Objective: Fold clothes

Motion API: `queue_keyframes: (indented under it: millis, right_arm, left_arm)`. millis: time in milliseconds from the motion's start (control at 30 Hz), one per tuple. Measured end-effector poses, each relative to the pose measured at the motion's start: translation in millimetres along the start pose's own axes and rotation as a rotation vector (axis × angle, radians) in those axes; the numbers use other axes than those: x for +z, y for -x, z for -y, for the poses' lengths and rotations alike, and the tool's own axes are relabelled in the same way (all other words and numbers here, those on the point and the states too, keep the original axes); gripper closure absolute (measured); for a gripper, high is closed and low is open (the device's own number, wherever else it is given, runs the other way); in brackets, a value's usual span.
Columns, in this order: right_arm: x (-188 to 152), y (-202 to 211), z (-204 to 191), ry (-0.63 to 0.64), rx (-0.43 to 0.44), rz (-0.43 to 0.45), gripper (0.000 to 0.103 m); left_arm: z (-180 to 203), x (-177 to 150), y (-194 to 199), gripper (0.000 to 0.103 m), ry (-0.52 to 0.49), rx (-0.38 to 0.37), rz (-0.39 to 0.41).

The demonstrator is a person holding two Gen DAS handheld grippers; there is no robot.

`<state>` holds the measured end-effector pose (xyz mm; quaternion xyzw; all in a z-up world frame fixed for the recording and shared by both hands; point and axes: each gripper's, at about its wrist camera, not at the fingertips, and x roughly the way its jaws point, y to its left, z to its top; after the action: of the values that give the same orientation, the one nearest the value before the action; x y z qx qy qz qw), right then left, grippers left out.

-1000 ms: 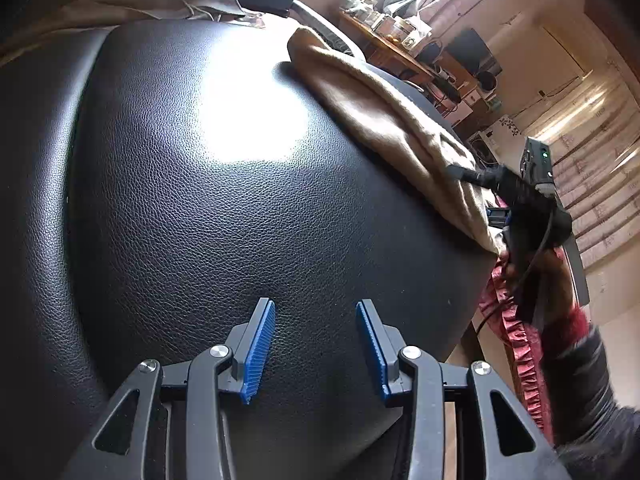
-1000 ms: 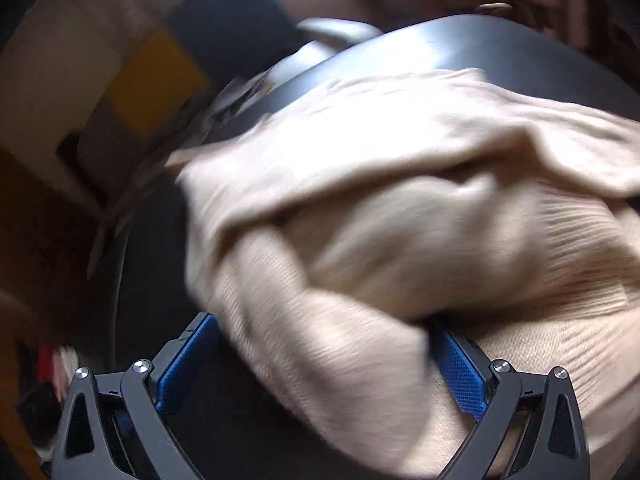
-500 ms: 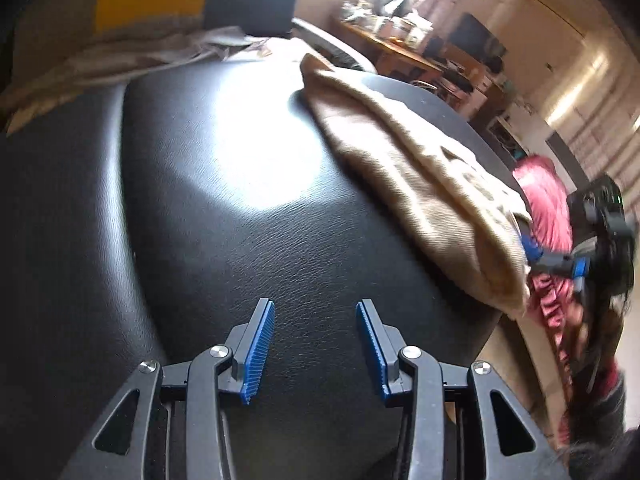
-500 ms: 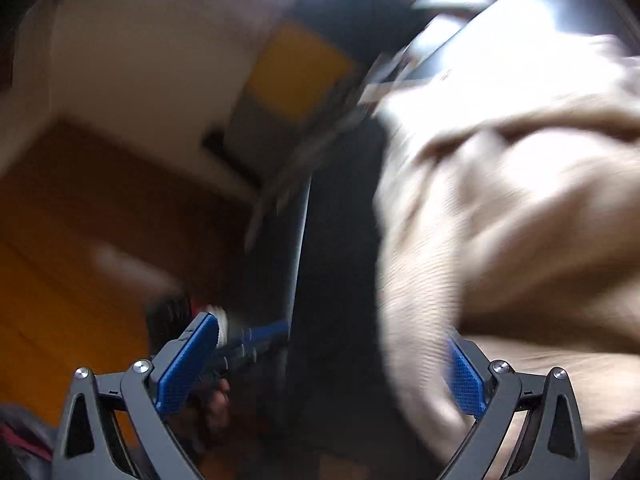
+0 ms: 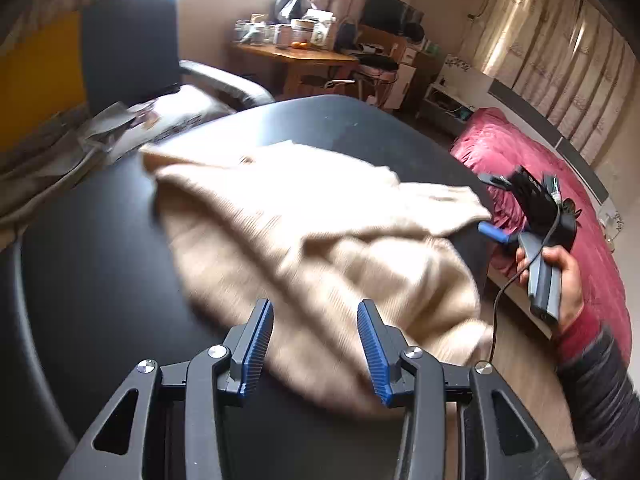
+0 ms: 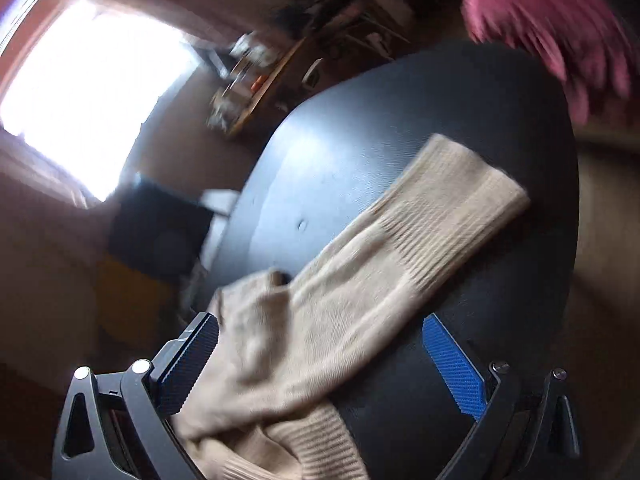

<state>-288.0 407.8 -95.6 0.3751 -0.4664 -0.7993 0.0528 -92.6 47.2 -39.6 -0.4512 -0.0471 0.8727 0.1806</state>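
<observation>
A beige knitted sweater [image 5: 320, 240] lies rumpled on a black leather surface [image 5: 100, 260]. My left gripper [image 5: 316, 344] is open, its blue pads just above the sweater's near edge. My right gripper [image 5: 496, 208] shows at the right of the left wrist view, held in a hand at the sweater's far right edge. In the right wrist view the right gripper [image 6: 320, 356] is open wide, with the sweater [image 6: 360, 292] lying loose between and under its fingers; a ribbed sleeve cuff [image 6: 472, 196] stretches away over the black surface [image 6: 360, 160].
A black chair [image 5: 132, 48] and a grey-and-yellow cloth [image 5: 36, 80] stand behind the surface. A cluttered wooden desk [image 5: 296, 52] is at the back. A red bed [image 5: 540, 184] is at the right, past the surface's edge.
The left gripper has swung right from bare leather to hover over the sweater. The right gripper has let the sweater go and swung round; the sleeve now lies spread out.
</observation>
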Motion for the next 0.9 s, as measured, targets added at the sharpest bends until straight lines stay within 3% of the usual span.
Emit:
queue_keyframes:
  millis: [100,233,333,500,533,667,733,833,900]
  right_arm:
    - [6,-14,15,-0.095,0.080,0.010,0.000]
    - [10,-27,4,-0.114,0.145,0.004,0.000]
    - [0,-61,2,-0.036,0.071,-0.006,0.000]
    - [-24,-104,-35,0.141,-0.048,-0.107,0.000]
    - [-33,-115,-43,0.141,-0.003,-0.138,0.000]
    - [-62,-153,-71,0.045,0.357,-0.285,0.000]
    - [-92,-155,-97,0.080,0.486,-0.349,0.000]
    - [-138,-158,-138,0.133,0.680,-0.443,0.000]
    - [-198,-157,-167,0.221,0.723,-0.550,0.000]
  left_arm:
    - [5,31,-28,0.058,-0.037,0.032,0.016]
    - [-11,47,-82,0.058,0.006,0.046,-0.099]
    - [-18,32,-107,0.058,0.035,0.025,-0.155]
    - [-22,10,-102,0.058,0.020,0.013,-0.132]
    - [-24,8,-99,0.058,0.028,0.006,-0.131]
    - [-42,-1,-73,0.060,0.109,-0.064,-0.092]
    - [-57,-13,-42,0.059,0.177,-0.112,-0.015]
    - [-92,-49,10,0.059,0.311,-0.125,0.090]
    - [-112,-75,38,0.059,0.377,-0.094,0.136]
